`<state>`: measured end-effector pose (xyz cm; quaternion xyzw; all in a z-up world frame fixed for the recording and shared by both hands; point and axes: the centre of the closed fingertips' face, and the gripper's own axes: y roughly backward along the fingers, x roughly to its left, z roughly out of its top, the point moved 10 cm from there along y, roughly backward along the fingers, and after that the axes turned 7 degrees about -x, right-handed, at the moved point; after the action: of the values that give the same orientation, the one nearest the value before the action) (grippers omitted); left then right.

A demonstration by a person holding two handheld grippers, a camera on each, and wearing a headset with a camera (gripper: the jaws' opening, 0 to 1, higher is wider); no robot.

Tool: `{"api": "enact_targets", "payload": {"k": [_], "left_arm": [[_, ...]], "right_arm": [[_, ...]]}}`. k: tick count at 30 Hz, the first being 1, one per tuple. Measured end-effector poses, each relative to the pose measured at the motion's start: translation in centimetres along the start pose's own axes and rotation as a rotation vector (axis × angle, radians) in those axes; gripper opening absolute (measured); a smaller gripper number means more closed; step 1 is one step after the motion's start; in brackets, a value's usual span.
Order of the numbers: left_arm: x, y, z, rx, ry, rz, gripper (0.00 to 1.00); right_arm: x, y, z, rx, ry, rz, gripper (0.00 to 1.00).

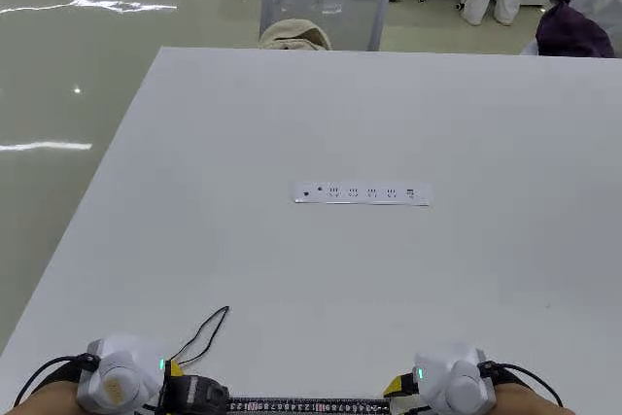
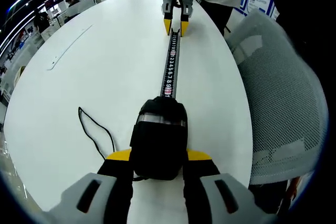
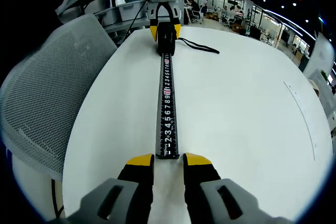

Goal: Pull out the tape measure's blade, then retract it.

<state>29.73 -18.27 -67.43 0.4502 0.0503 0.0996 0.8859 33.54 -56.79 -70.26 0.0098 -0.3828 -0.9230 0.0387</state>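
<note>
At the white bench's [image 1: 292, 123] near edge, the left gripper [image 2: 157, 155] clamps its yellow-tipped jaws on the rounded black case [image 2: 157, 135] of a tape measure, matte plastic with a glossy window on top. The blade [image 3: 167, 98], a flat dark ribbon printed with pale numerals, lies straight along that edge on the smooth benchtop, running from the case to the right gripper [image 3: 168, 160]. That gripper's jaws stand narrow, with a yellow tip on either side of the blade's squared end; whether they pinch it cannot be told. A thin black cord [image 2: 94, 132] loops loosely on the bench just beside the case. Toward the bench's middle lies a flat white socket strip [image 1: 360, 193]. A grey mesh-backed chair [image 3: 52, 77] stands off the near edge.
</note>
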Motion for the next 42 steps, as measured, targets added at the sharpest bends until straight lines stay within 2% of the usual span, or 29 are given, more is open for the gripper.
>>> {"api": "enact_targets", "payload": {"k": [4,8,14,17,20,27,29,35,42], "left_arm": [[-0.2,0.1,-0.2,-0.006,0.017,0.010,0.37],[-0.6,0.3,-0.8,0.009,0.033,0.028,0.39],[-1.2,1.0,-1.0,-0.018,0.083,0.066,0.43],[-1.5,1.3,-0.9,-0.047,0.125,0.098,0.46],[-1.9,1.5,-1.1,-0.076,0.161,0.131,0.50],[-2.8,1.6,-1.6,-0.092,0.226,0.181,0.56],[-3.1,1.7,-1.7,-0.110,0.252,0.200,0.57],[-4.3,1.8,-1.8,-0.129,0.315,0.253,0.61],[-5.9,1.9,-1.6,-0.136,0.356,0.293,0.65]], "right_arm": [[0.2,0.0,0.1,-0.006,-0.019,-0.019,0.24],[0.6,0.1,0.0,-0.007,-0.032,-0.039,0.28],[1.2,0.6,-0.3,-0.014,-0.063,-0.082,0.32],[1.5,0.9,-0.5,-0.022,-0.094,-0.112,0.34],[1.9,1.1,-0.5,-0.055,-0.123,-0.143,0.34],[2.8,1.7,-0.1,-0.082,-0.159,-0.204,0.37],[3.0,1.9,0.0,-0.084,-0.183,-0.227,0.39],[4.0,2.0,0.2,-0.096,-0.216,-0.277,0.44],[5.3,2.3,0.9,-0.107,-0.252,-0.338,0.49]]}}
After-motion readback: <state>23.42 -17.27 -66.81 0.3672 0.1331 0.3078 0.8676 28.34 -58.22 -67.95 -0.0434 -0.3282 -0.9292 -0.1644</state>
